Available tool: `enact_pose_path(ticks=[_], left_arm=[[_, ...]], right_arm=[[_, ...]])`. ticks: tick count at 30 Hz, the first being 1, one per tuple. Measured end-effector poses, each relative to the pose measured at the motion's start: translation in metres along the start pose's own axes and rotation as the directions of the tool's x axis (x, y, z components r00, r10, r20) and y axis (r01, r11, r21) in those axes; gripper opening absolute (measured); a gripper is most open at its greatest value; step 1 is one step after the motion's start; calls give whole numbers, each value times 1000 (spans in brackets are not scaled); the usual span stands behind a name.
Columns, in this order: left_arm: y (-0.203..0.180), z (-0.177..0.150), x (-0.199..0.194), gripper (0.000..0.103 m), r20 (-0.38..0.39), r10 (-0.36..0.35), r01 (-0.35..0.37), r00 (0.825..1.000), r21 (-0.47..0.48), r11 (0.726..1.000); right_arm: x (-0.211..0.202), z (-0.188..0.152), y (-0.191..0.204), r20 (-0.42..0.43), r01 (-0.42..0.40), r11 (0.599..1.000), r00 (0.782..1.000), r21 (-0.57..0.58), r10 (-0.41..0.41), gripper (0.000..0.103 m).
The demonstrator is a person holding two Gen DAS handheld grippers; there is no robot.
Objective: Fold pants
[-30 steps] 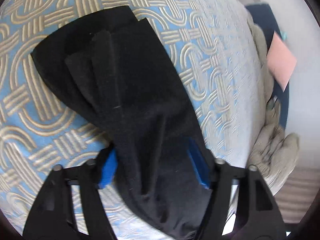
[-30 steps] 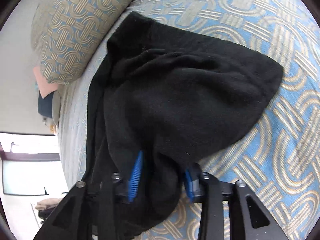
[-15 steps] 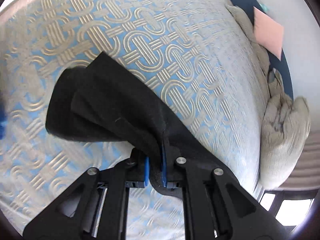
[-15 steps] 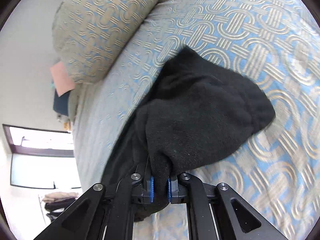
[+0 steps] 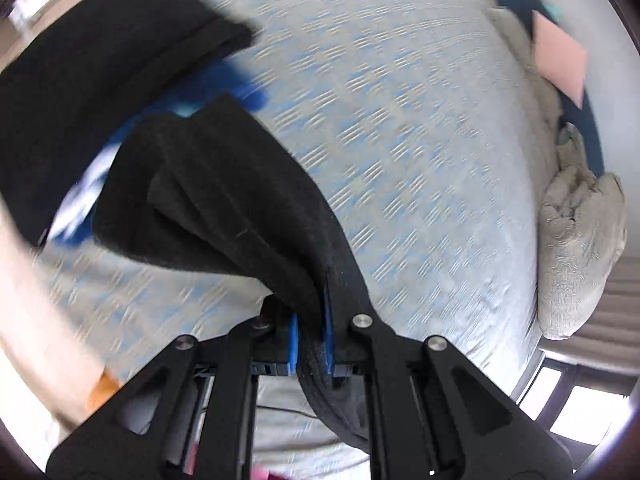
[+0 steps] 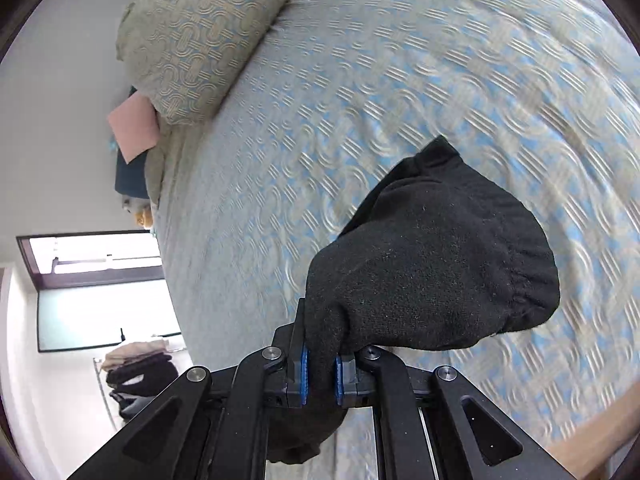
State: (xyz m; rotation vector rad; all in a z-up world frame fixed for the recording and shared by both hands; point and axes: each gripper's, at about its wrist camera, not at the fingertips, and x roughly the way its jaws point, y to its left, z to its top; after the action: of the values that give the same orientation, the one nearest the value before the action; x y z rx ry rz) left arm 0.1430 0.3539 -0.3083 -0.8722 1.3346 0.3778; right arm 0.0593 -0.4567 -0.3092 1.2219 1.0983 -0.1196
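The black pants [image 5: 224, 200] hang in folds from my left gripper [image 5: 310, 340], which is shut on a bunched edge and holds it above the patterned bed cover [image 5: 400, 120]. A blurred black mass with blue behind it [image 5: 100, 64] fills the upper left of the left wrist view. My right gripper [image 6: 320, 376] is shut on another bunch of the black pants [image 6: 432, 264], lifted above the bed cover [image 6: 360, 80]. The cloth between the two grippers is out of view.
A patterned pillow [image 6: 204, 32] lies at the bed's far end, with a pink sheet [image 6: 134, 126] and a dark blue object [image 6: 130, 178] beside it. A crumpled beige blanket [image 5: 580, 248] sits at the bed edge. Windows [image 6: 96, 292] and a clothes pile [image 6: 136, 368] lie beyond.
Both grippers closed on the pants a second ago and have since lifted them off the bed. The cloth now hangs clear of the cover and both views are motion-blurred.
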Motion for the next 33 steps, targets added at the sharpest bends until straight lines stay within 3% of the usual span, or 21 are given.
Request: enact_pose_path(ticks=[3,8,12,17,19,23,26,27,28,30,31,33], left_arm=[[20,-18,-27,11,10,16,-16,1000,-15,1000],[23,-43,-97,11,97,7,-10,995,28,1000],[23,-30,-99,11,83,-26,24,996,28,999],[4,-3,-57,12,92,-57,46,994,115,992],[2,9,-27,12,97,-30,16,995,145,989],[28,25,57,14,-12,56,-55,998,100,993],[55,30,129,15,-129,157,-152,979,46,987],[58,29,143,22,-142,201,-195,969,58,979],[57,26,148,22,-111,224,-217,968,76,973],[48,22,144,26,-65,262,-254,963,110,961],[40,17,141,32,-38,300,-292,953,151,944],[31,11,137,70,-9,386,-376,923,200,905]], right_arm=[[-35,-24,5,-4,19,1000,1000,-23,-19,8],[-94,-58,25,37,2,994,999,-110,2,8],[-94,-50,30,38,-27,993,999,-111,32,8],[-51,-35,57,105,-25,971,993,-237,51,8],[-31,-40,50,120,-2,965,992,-262,35,8],[30,-32,-14,57,72,987,996,-143,-64,8],[80,-21,-83,3,142,989,990,-25,-142,9],[88,-19,-93,-9,158,987,987,-15,-158,12],[97,-19,-106,-20,164,987,986,-1,-164,17],[98,-25,-123,-7,94,995,996,-17,-94,24],[95,-27,-126,3,80,996,997,-34,-80,34],[82,-38,-133,42,70,993,997,-90,-66,43]])
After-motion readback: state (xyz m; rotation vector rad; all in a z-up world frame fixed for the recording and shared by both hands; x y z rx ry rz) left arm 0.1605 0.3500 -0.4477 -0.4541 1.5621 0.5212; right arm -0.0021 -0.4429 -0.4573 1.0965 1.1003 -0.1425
